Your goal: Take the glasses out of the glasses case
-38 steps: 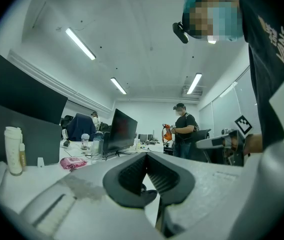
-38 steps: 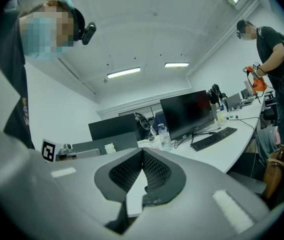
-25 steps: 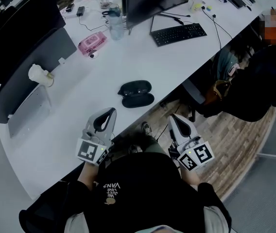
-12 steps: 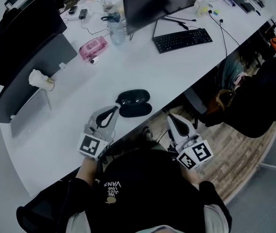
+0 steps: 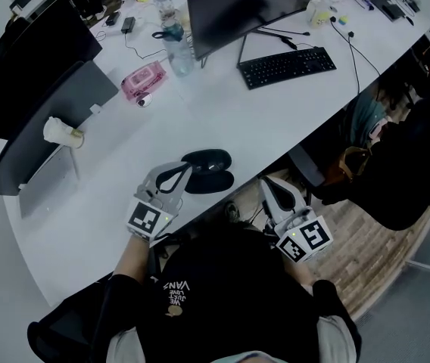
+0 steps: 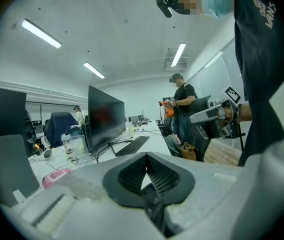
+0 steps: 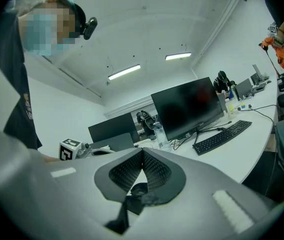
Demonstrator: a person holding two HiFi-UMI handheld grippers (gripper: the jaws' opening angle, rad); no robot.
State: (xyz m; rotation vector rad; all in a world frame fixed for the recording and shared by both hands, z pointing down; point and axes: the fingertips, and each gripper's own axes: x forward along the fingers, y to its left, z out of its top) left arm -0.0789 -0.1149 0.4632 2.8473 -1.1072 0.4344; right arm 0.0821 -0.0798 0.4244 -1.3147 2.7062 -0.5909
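Note:
A black glasses case [image 5: 210, 170] lies open like a clamshell near the front edge of the white desk [image 5: 275, 119]. What it holds is too dark to make out. My left gripper [image 5: 188, 169] is shut, and its tips reach the case's left end; whether they touch it I cannot tell. My right gripper [image 5: 266, 183] is also shut and hangs off the desk's front edge, to the right of the case and apart from it. In the left gripper view the closed jaws [image 6: 146, 157] hold nothing; the right gripper view shows its closed jaws [image 7: 142, 153] the same way.
A keyboard [image 5: 287, 57] and a dark monitor [image 5: 245, 6] stand at the back right. A water bottle [image 5: 176, 40] and a pink pack [image 5: 143, 80] are behind the case. A dark panel [image 5: 48, 119] rises at the left. A bag [image 5: 351, 161] lies on the floor.
Both grippers have moved forward toward the desk. The left one went from well short of the case to its left end. Both stayed shut.

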